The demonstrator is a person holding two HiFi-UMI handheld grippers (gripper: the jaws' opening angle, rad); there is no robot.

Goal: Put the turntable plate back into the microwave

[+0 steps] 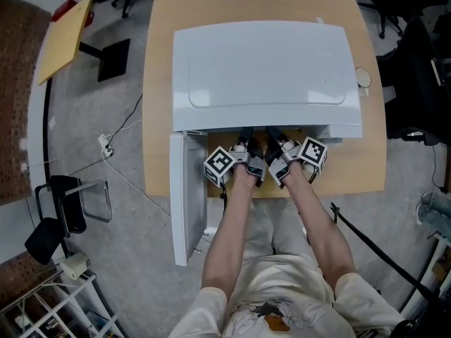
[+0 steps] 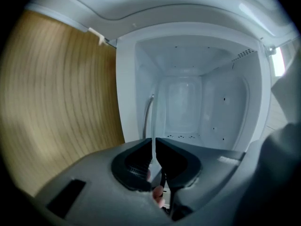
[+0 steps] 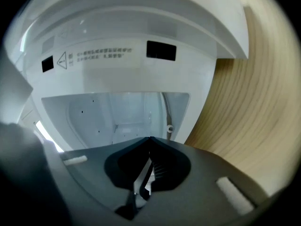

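The white microwave point(image 1: 261, 69) sits on a wooden table point(image 1: 161, 83), its door point(image 1: 187, 196) swung open at the left. Both grippers reach side by side into its mouth. In the left gripper view the clear glass turntable plate point(image 2: 178, 107) runs edge-on from the jaws into the white cavity point(image 2: 221, 102). My left gripper point(image 2: 154, 139) is shut on its rim. In the right gripper view the plate point(image 3: 136, 109) shows faintly ahead of the jaws. My right gripper point(image 3: 149, 138) has its tips together, with a pale glass sliver between the pads. In the head view the left gripper point(image 1: 246, 146) and right gripper point(image 1: 275, 146) are partly hidden under the microwave's top.
The open door juts past the table's front edge beside my left arm. A small ring point(image 1: 363, 77) lies on the table at the microwave's right. On the floor to the left are a white cable point(image 1: 120, 139), a black stand point(image 1: 113, 58) and a black chair point(image 1: 63, 213).
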